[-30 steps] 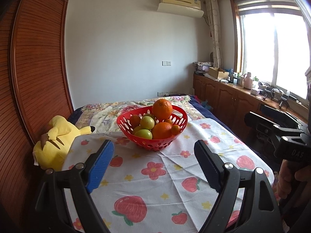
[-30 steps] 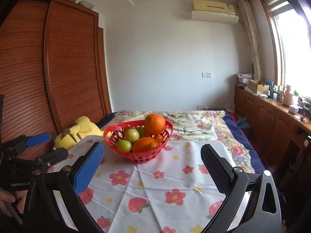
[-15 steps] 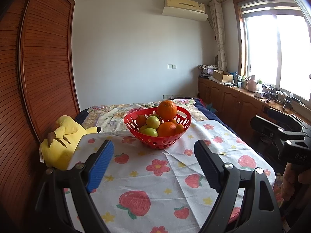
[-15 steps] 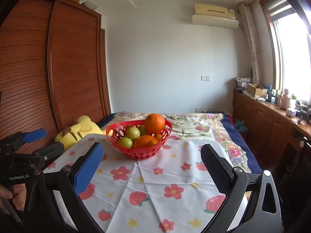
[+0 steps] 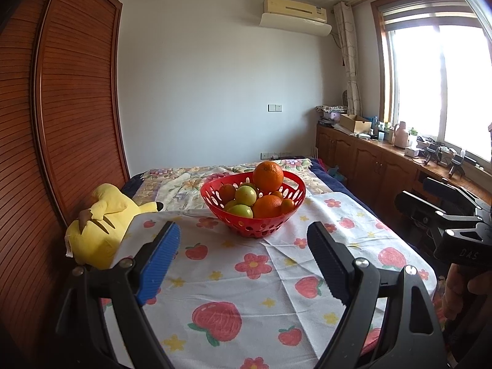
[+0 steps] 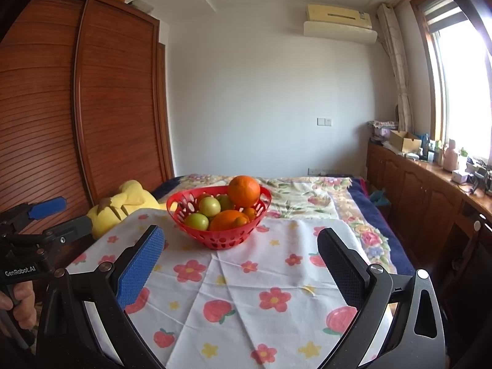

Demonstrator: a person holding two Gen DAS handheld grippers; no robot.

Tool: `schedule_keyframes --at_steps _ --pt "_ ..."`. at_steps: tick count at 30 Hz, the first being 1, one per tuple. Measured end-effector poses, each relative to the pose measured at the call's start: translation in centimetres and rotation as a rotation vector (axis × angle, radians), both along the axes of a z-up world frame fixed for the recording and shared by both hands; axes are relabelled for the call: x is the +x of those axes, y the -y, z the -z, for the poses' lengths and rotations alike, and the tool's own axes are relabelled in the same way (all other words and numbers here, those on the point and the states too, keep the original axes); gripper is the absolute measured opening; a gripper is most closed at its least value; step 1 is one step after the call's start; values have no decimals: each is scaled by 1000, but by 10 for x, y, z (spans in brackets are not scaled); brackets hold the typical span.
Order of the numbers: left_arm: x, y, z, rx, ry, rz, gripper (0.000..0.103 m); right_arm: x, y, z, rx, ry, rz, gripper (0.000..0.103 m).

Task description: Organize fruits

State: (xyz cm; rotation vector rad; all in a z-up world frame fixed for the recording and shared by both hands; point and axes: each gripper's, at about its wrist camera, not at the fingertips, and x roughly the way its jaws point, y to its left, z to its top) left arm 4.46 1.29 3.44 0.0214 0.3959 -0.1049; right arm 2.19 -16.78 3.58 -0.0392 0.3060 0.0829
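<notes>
A red slotted basket (image 5: 295,203) (image 6: 227,241) stands on a flower-print tablecloth (image 5: 246,292). It holds a large orange (image 5: 268,176) (image 6: 244,191) on top, a second orange (image 5: 267,206), green apples (image 5: 245,195) (image 6: 209,206) and some small reddish fruits. My left gripper (image 5: 243,233) is open and empty, short of the basket. My right gripper (image 6: 241,235) is also open and empty, equally far back. Each gripper shows at the edge of the other's view, held by a hand.
A yellow plush toy (image 5: 101,224) (image 6: 129,200) lies at the table's left edge by a tall wooden wardrobe (image 5: 61,123). Behind the table is a bed with a floral cover (image 6: 307,193). Wooden cabinets (image 5: 369,160) with clutter run under the window on the right.
</notes>
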Motion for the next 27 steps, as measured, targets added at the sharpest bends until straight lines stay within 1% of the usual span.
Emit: schedule_keyframes --at_steps 27 --pt "-8 1 -5 6 25 2 85 -3 4 3 3 -3 5 101"
